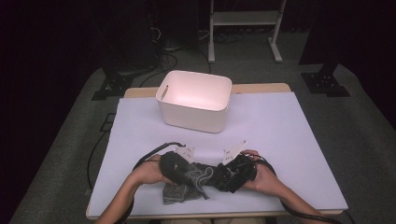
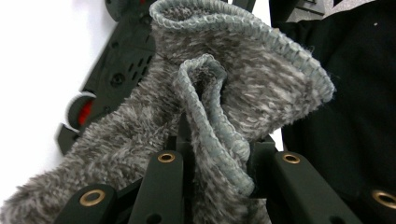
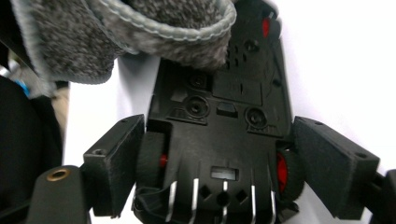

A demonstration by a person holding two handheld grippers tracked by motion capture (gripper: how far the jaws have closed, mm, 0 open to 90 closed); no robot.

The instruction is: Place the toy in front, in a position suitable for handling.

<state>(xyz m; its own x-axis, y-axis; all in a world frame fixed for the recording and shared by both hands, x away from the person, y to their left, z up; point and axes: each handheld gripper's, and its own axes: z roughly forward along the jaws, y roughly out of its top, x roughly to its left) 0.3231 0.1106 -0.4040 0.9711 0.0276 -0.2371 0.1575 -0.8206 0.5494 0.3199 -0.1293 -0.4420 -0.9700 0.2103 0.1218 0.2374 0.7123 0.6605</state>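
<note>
Left gripper [image 1: 201, 176]: clamped on the grey sock [image 2: 205, 135], jaw tips buried in the knit
Sock: on the white sheet [image 1: 280, 130] near the front edge, between both hands; its toe end is bunched under the left hand [image 1: 152, 172], shape hard to read
Right gripper [image 3: 224, 154]: jaws spread wide, nothing between them, sock hem just above
Bin [image 1: 194, 100]: behind, well apart, inside washed out by glare

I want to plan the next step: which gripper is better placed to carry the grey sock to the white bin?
Left. The left gripper is shut on the grey sock, while the right gripper stands open beside it. The white bin lies ahead of both.
</note>
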